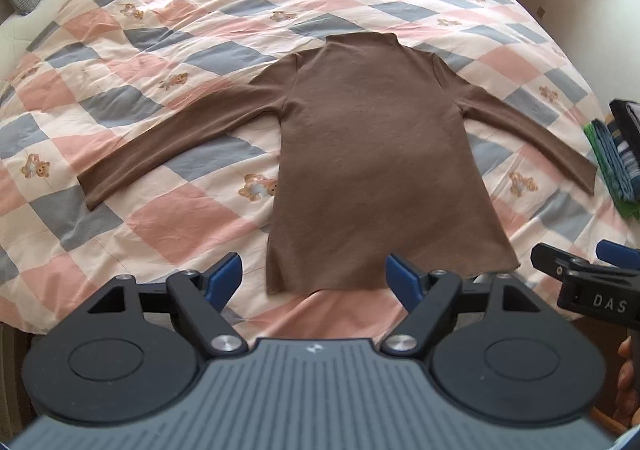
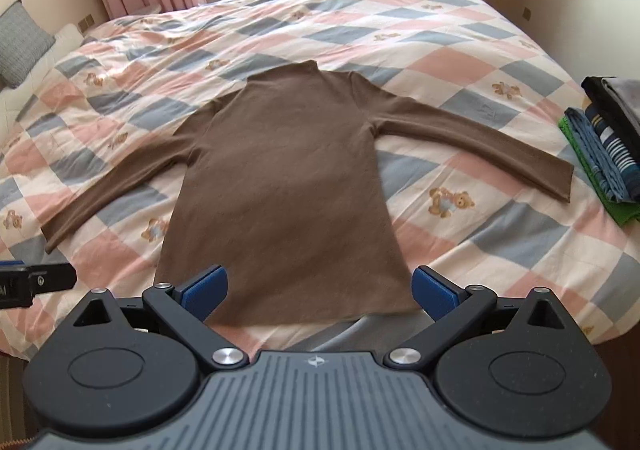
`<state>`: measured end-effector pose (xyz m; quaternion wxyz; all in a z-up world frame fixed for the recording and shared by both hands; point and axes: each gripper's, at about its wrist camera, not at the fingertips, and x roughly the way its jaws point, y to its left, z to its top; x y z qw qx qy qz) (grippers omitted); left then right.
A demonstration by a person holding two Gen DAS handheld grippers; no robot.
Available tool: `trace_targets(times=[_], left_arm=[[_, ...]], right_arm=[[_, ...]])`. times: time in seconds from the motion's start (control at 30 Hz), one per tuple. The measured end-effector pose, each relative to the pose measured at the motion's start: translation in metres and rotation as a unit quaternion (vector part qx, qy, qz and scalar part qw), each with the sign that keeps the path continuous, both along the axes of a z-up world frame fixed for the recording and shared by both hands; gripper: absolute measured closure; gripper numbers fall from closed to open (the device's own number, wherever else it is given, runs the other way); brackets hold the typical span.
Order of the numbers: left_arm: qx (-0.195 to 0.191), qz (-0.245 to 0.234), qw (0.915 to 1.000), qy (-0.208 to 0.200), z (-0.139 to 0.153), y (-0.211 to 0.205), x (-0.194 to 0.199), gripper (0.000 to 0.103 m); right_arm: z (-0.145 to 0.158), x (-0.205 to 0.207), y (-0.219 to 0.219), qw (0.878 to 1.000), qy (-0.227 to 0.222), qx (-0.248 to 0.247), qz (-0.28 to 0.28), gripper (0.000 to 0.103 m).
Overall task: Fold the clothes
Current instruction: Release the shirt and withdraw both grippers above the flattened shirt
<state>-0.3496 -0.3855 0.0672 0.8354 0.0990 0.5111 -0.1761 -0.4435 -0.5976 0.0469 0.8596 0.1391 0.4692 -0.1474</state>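
1. Left wrist view: brown sweater lies flat on the quilted bed, sleeves spread, hem nearest. Left gripper spread wide, empty, above the hem's left corner. Advice: pinch one layer-pair cleanly at the corner.
2. Right wrist view: right gripper equally wide, empty, over the hem. A folded pile sits at the bed's right edge. Advice: lift both corners together, evenly.

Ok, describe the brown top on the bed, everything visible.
The brown long-sleeved top is a plain, soft knit with a short stand-up collar. It lies flat on the patchwork quilt, collar toward the window, both sleeves spread outward, hem nearest the cameras. Neither open gripper grips it; only the quilt touches it.
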Motion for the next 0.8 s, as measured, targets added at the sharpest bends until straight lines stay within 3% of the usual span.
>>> trace_targets(times=[0.4,0.8], left_arm=[[0.003,-0.062,0.9981,-0.004,-0.006,-0.001,-0.028,0.024],[0.016,-0.061,0.998,-0.002,-0.012,0.018,-0.04,0.022]], right_arm=[[-0.002,-0.045,0.012,0.998,0.009,0.001,-0.065,0.002],[-0.008,-0.052,0.033,0.998,0.02,0.001,-0.057,0.002]])
